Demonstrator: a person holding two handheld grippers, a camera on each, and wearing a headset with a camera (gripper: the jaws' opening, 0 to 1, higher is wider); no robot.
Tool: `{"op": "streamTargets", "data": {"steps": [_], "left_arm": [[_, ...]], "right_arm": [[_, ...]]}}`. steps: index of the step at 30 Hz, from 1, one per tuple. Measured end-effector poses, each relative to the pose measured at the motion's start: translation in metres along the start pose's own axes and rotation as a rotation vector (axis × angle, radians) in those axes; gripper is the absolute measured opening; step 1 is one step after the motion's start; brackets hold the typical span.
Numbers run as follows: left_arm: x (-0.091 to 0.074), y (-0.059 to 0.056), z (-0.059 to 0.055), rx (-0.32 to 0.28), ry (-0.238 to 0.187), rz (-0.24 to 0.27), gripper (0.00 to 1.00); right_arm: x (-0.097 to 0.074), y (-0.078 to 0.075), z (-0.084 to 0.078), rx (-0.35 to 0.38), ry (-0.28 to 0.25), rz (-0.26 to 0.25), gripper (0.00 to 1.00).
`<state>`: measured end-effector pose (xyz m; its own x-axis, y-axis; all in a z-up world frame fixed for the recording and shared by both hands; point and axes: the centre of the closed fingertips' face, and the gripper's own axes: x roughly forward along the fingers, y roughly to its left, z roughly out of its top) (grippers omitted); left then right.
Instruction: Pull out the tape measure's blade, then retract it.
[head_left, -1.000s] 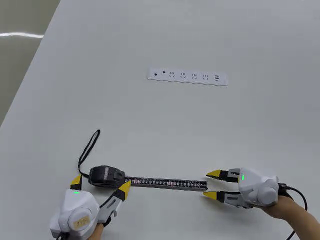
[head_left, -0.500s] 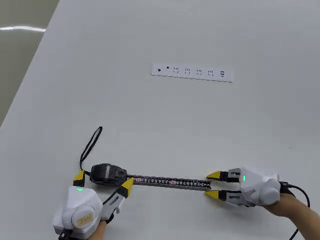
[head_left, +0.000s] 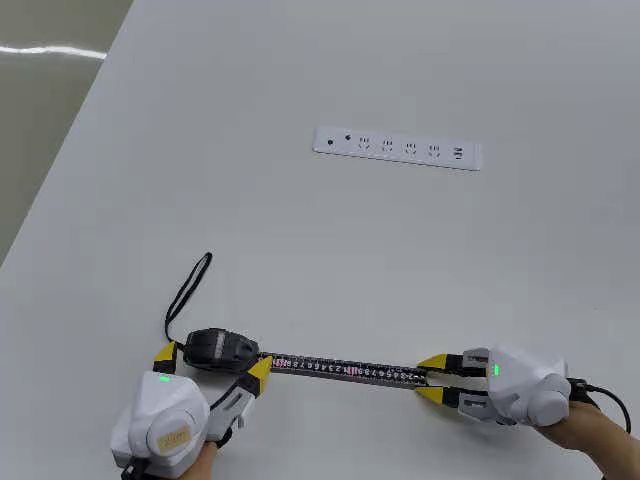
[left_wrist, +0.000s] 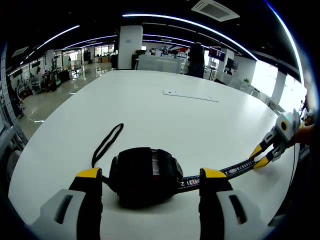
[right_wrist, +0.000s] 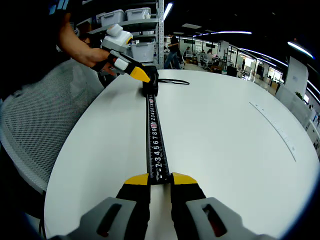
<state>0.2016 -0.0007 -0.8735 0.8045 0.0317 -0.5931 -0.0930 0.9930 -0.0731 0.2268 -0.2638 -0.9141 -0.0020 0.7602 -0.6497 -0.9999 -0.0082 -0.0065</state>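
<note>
A black tape measure lies on the white table near the front edge, its wrist strap trailing away from it. The case sits between the wide-apart yellow-tipped jaws of my left gripper, which looks open with a small gap on the blade side. The dark blade runs right along the table to my right gripper. In the right gripper view the blade ends between the two jaws, which are shut on its tip. The left gripper shows far off at the case.
A white power strip lies flat farther back on the table, also the power strip. The table's left edge drops to the floor. A mesh chair stands beside the table near the right gripper.
The right gripper's jaws have drawn together on the blade's end. The left gripper stays around the case and the blade's length looks unchanged. The head camera has shifted a little.
</note>
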Motion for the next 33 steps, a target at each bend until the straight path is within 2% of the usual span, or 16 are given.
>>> {"op": "streamTargets", "data": {"steps": [12, 17, 20, 24, 33], "left_arm": [[0.0036, 0.0009, -0.0032, -0.054, 0.005, 0.02, 0.75], [0.0042, 0.0052, -0.0035, -0.063, -0.002, 0.056, 0.74], [0.0044, 0.0059, -0.0039, -0.095, -0.002, 0.071, 0.73], [0.0052, 0.0054, -0.0066, -0.082, 0.007, 0.073, 0.69], [0.0073, 0.0096, -0.0061, -0.11, -0.001, 0.097, 0.66]], "right_arm": [[-0.0006, 0.0, 0.0004, 0.014, 0.01, 0.005, 0.12], [-0.0008, 0.0004, 0.0002, 0.012, 0.013, 0.004, 0.12], [-0.0006, -0.0003, 0.0, 0.013, 0.013, 0.001, 0.12], [-0.0002, -0.0015, -0.0006, 0.015, 0.014, -0.006, 0.12], [0.0004, -0.0021, -0.0021, 0.014, 0.016, -0.011, 0.12]]}}
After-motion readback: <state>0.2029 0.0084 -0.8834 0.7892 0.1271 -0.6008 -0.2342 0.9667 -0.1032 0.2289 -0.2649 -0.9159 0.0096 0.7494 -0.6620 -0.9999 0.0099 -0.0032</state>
